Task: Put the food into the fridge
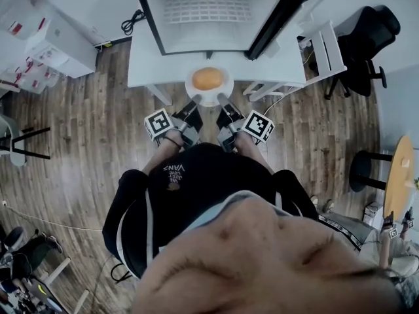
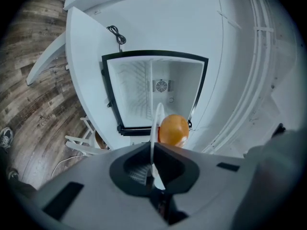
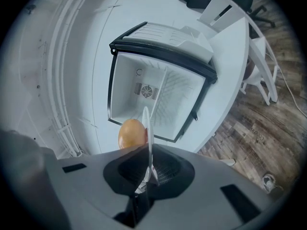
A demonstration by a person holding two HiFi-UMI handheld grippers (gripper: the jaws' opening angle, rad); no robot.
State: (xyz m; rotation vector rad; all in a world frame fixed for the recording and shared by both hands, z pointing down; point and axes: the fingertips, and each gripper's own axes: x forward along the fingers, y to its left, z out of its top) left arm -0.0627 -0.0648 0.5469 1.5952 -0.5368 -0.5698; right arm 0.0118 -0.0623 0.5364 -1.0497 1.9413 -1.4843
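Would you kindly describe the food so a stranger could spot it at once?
Find the open black-framed white fridge on the white table. Before it, the left gripper and right gripper clamp a round white plate. On it sits a smooth, round orange food, the only brightly coloured thing there.

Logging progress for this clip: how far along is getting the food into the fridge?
Done: the fridge door is open. In hand: left gripper and right gripper clamp the plate carrying the orange, short of the fridge. Left: set it inside.
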